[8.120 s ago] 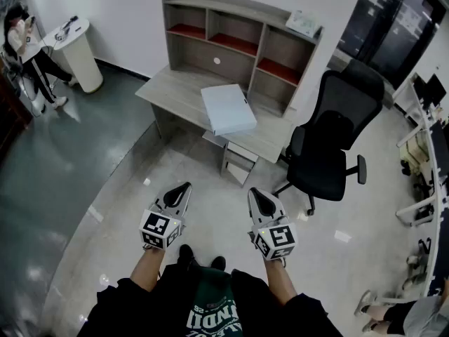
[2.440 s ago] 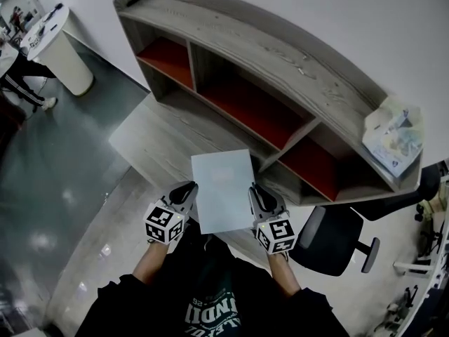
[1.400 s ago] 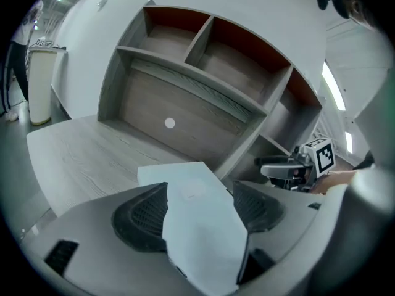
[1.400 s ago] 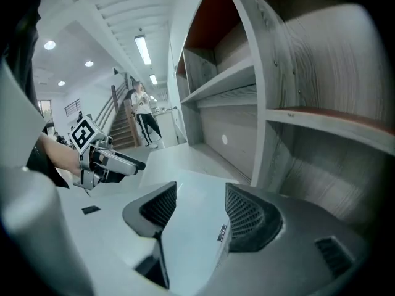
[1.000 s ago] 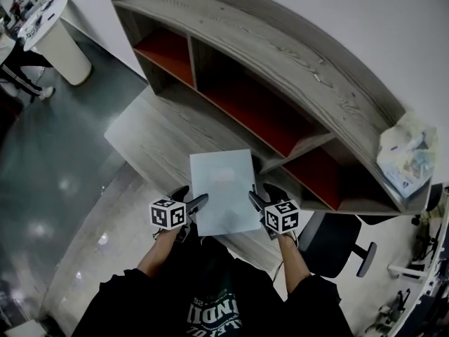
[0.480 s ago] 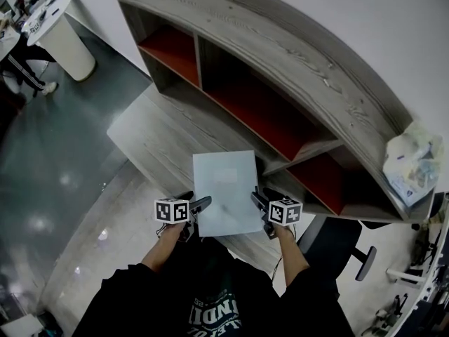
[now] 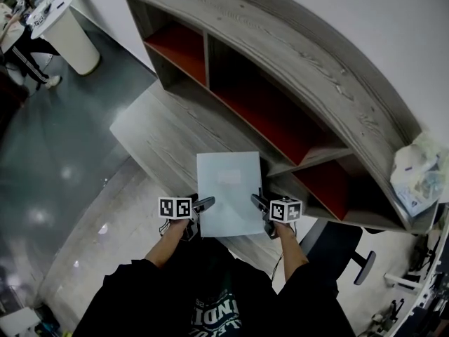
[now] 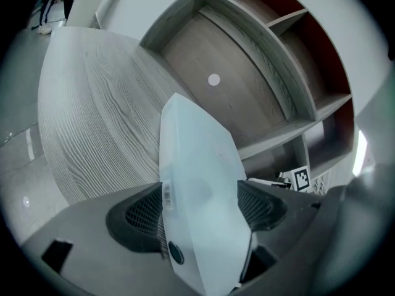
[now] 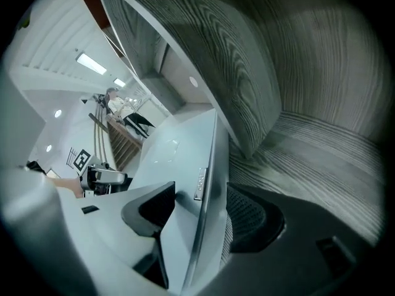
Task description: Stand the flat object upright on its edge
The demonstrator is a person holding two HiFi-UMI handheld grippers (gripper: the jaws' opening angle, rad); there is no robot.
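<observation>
Head view: the flat object (image 7: 228,188) lies face-up at the tabletop (image 7: 151,128) edge, long axis away from us, left gripper (image 7: 204,203) and right gripper (image 7: 257,201) flanking its near end equally. Left gripper view: fingers (image 8: 139,213) clamped on it. Right gripper view: likewise

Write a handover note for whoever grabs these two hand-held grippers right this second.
Left hand-held gripper: shut on the left edge of the flat object.
Right hand-held gripper: shut on its right edge.
The flat object lies broad face up at the near edge of the desk, in front of the shelf unit.
Done: both grips taken.
Left: tip it onto one edge on the desk, steady it, release.
</observation>
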